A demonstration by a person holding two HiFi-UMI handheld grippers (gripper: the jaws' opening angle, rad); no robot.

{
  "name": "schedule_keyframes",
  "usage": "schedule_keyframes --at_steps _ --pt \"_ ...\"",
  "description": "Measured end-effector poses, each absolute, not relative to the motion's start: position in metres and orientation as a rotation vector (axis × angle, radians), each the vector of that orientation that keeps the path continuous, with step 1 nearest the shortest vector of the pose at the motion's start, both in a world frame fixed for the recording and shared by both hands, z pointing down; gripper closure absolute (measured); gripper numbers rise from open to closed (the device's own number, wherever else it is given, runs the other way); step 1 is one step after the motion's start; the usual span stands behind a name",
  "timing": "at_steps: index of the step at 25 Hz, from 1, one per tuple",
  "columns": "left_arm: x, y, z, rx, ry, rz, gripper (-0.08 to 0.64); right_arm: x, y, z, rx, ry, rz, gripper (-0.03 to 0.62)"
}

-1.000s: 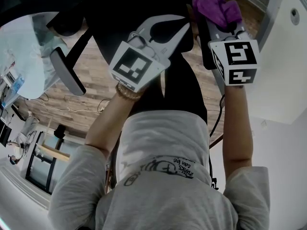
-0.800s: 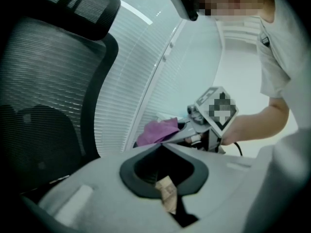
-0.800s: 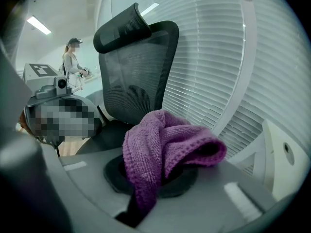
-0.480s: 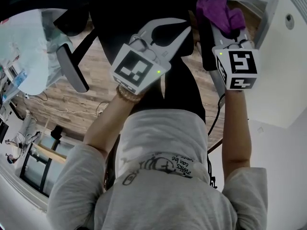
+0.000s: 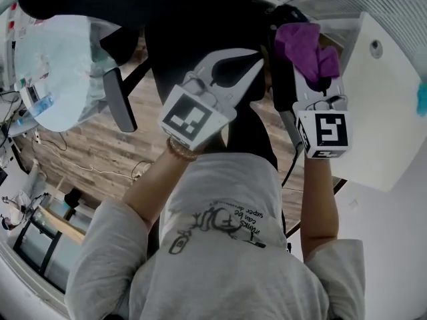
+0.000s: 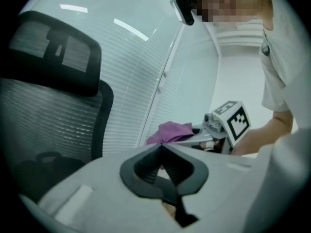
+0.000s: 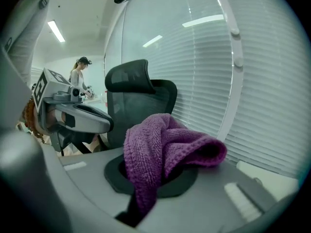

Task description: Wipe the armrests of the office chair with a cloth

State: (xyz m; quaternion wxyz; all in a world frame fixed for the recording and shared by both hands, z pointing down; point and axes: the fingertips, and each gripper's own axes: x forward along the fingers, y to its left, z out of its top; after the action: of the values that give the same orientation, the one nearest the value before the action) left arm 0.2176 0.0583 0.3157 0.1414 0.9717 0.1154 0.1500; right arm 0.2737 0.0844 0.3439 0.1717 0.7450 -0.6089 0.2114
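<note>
The left gripper [image 6: 161, 149] has its jaws pressed together tip to tip, nothing caught in them; its own view shows this plainly, while the head view shows only the white jaw shells curving in over the dark seat. That view also takes in the office chair [image 6: 51, 106] at the left, with its mesh back and headrest, and to the right the other tool with purple fabric bunched at its front. The right gripper [image 7: 158, 163] is pinching the cloth [image 7: 170, 142]: a thick fold runs down into the gap between its jaws and the rest flops out to the right in a loose loop. Behind the cloth this view shows the chair's back and headrest farther off to the left, white blinds [image 7: 252, 76] on the right, and a second person [image 7: 80, 79] standing far away at the left. The head view adds what neither gripper view gives: the two tools side by side above the chair, the cloth at the far right, just beside the right armrest [image 5: 283, 85]; whether it touches the armrest cannot be told. The left armrest [image 5: 121, 101] lies well apart at the left, over the wooden floor [image 5: 93, 149].
</note>
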Motion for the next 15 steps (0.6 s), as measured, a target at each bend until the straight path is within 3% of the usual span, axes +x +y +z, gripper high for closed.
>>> schedule_keyframes --at_steps 15 --pt "0.197 0.056 0.155 2.943 0.219 0.224 0.560 0.246 0.101 0.164 2.217 -1.819 0.353 0.558"
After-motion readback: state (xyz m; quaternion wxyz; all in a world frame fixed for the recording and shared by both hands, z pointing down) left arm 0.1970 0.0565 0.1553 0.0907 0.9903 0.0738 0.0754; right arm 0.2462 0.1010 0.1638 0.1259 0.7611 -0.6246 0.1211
